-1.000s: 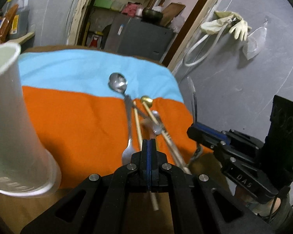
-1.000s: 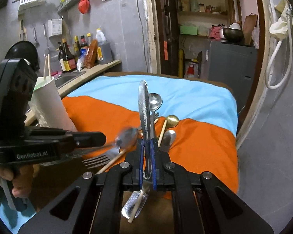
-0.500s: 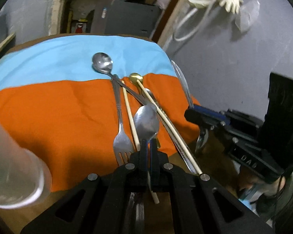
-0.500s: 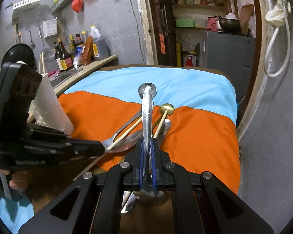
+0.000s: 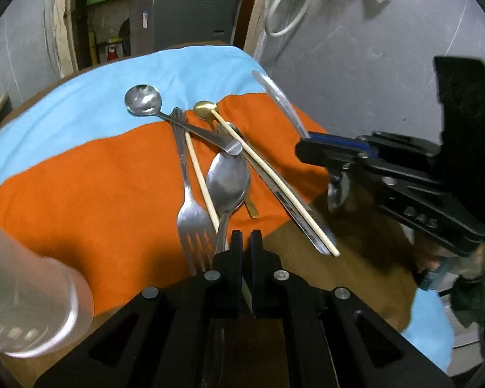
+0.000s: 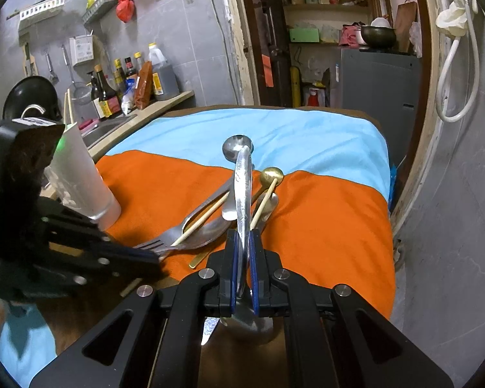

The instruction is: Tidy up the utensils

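Note:
Utensils lie in a pile on the orange and blue cloth [image 5: 80, 174]: a fork [image 5: 189, 194], a large steel spoon [image 5: 229, 182], a round-bowled spoon [image 5: 143, 100], a gold spoon [image 5: 203, 110], chopsticks [image 5: 274, 181] and a knife [image 5: 294, 213]. My left gripper [image 5: 246, 234] stands slightly open just right of the large spoon's handle, holding nothing. My right gripper [image 6: 244, 239] is shut on a steel spoon [image 6: 243, 181], gripped by its handle and held above the cloth. It shows in the left wrist view [image 5: 302, 150] at the right.
A tall white cup [image 6: 80, 174] with chopsticks in it stands at the left on the wooden table [image 5: 355, 278]; it shows blurred in the left wrist view [image 5: 26, 291]. A counter with bottles [image 6: 126, 77] is behind it. A grey wall [image 6: 452, 194] runs along the right.
My left gripper has set the large spoon down on the pile and opened a little. The right gripper has kept hold of its spoon and lowered slightly.

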The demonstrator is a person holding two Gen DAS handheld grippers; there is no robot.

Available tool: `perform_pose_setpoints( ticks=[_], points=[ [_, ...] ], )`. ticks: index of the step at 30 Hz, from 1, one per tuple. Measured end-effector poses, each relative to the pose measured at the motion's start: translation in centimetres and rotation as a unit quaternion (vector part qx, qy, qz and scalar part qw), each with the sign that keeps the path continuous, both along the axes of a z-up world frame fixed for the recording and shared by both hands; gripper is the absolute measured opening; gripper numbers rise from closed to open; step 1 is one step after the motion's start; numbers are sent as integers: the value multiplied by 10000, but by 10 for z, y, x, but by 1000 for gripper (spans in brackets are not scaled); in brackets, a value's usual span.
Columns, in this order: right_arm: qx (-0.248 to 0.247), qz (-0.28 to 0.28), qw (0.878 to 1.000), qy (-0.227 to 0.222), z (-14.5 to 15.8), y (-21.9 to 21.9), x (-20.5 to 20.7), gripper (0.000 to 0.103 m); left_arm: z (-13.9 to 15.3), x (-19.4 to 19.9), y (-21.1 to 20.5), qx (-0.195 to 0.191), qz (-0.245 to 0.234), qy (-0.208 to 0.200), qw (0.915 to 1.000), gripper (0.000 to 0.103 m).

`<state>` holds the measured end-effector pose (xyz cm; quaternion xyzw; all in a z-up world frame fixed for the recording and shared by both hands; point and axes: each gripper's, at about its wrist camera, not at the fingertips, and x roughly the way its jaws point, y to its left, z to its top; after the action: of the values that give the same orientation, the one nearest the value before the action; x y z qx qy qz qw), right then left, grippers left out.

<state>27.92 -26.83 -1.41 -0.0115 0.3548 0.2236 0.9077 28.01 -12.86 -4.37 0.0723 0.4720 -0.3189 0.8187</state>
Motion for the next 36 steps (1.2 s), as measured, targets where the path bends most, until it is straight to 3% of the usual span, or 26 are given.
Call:
perform_pose_setpoints(
  ticks=[5,10,16,19,21,27,34,36],
  points=[
    [22,-18,10000,2,0,-6,-1,5,-1,3,-9,156,62,-177,9997,2],
    [115,-49,9999,45,-3,-10,0,5,-7,-4,-21,546,-80,-750,9957,3],
    [141,-46,9999,26,-1,-12,-1,5,-1,-12,-28,477,-136,-1127,9924,3],
    [162,-75,9998,38,-1,-14,0,5,-4,-11,-33,688,-75,-1291,9892,4],
    [190,-90,9998,40,-1,-14,-1,5,-8,-5,-40,827,-13,-1341,9875,5],
    [202,-86,9998,39,-1,-15,-2,5,-16,-1,-48,1226,-68,-1557,9801,22],
    [223,-115,9997,66,0,-15,0,5,-20,14,-49,1480,57,-1475,9779,21],
    [213,-127,9997,74,0,-15,0,5,-23,13,-52,1607,31,-1509,9754,16]
  ],
)
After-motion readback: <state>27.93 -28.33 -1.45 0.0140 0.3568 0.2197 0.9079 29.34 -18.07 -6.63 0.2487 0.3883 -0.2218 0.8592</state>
